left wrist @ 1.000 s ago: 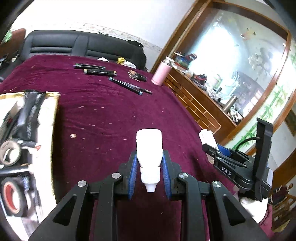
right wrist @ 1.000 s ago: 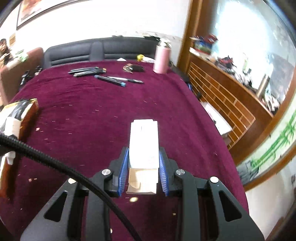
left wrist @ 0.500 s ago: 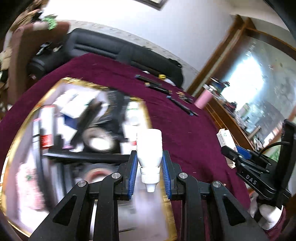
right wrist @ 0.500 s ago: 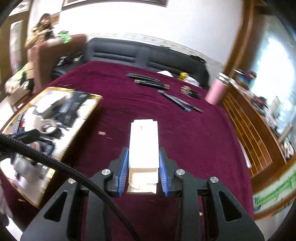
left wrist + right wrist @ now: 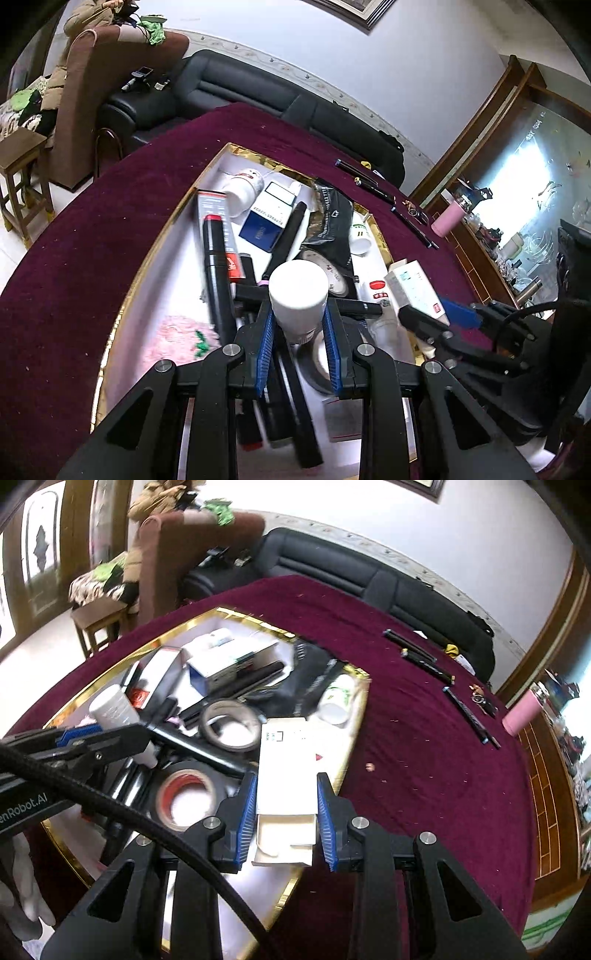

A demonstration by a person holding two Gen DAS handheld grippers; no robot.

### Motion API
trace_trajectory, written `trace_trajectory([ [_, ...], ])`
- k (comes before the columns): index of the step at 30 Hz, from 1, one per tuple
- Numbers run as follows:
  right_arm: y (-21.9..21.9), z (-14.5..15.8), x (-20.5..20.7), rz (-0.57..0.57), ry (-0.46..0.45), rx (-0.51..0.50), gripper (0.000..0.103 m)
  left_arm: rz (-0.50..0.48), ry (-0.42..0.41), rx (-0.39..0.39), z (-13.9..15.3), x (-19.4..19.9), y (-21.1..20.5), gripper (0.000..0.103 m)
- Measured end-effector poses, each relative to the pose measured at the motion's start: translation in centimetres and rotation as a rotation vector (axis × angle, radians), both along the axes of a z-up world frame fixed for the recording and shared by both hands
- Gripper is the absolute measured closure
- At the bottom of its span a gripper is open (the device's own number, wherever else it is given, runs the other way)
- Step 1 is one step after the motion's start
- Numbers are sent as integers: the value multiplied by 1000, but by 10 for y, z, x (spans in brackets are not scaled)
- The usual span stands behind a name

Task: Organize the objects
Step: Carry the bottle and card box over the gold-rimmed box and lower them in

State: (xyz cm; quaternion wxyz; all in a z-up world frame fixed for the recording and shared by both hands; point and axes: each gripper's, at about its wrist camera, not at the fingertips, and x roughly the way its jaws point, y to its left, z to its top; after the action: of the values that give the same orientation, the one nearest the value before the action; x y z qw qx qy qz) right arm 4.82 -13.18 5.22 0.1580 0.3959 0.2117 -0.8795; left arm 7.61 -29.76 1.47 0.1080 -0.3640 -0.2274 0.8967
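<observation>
The left gripper [image 5: 299, 345] is clamping a small white plastic bottle [image 5: 298, 295] between its blue ribbed pads [image 5: 264, 350], the fingers standing narrow and pressing on the bottle's neck, with the flat base pointing away from the camera. The bottle is hanging above the middle of a gold-rimmed shallow tray [image 5: 147, 254] that is sitting on a dark red velvet tablecloth [image 5: 66, 280]. In the right wrist view the same bottle [image 5: 114, 710] is showing at the left, over the tray's near-left part, gripped by the left gripper [image 5: 110, 734].

The right gripper [image 5: 285, 814] is holding a flat white cardboard box [image 5: 290, 760] with its near flap open, the blue pads [image 5: 246, 812] pressing on the box's two long sides, so the fingers are set narrow but a little wider than the left pair. The box is hovering over the tray's right edge [image 5: 354, 734], partly above the tray and partly above the cloth. In the left wrist view that box [image 5: 415, 286] is appearing at the right, in the right gripper [image 5: 439, 317], beside the tray's right rim.

The tray is lying crowded: a roll of black tape with a red core [image 5: 184, 797], a pale roll of tape [image 5: 231, 725], a blue and white carton [image 5: 267, 218], a black crinkled pouch [image 5: 330, 221], a long black tube with a red band [image 5: 214, 258] and a small white cup with green print [image 5: 338, 698].

Further off on the cloth, several black pens [image 5: 424, 657] are lying well apart from the tray, and a pink cylindrical flask [image 5: 522, 714] is standing near the table's far right edge.
</observation>
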Motion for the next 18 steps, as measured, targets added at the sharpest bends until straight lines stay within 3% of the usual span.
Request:
trace_trajectory([
  [18,-10,-17,-7,-10,-47,32,74,-44,-5,12,-2,-5,1,81],
])
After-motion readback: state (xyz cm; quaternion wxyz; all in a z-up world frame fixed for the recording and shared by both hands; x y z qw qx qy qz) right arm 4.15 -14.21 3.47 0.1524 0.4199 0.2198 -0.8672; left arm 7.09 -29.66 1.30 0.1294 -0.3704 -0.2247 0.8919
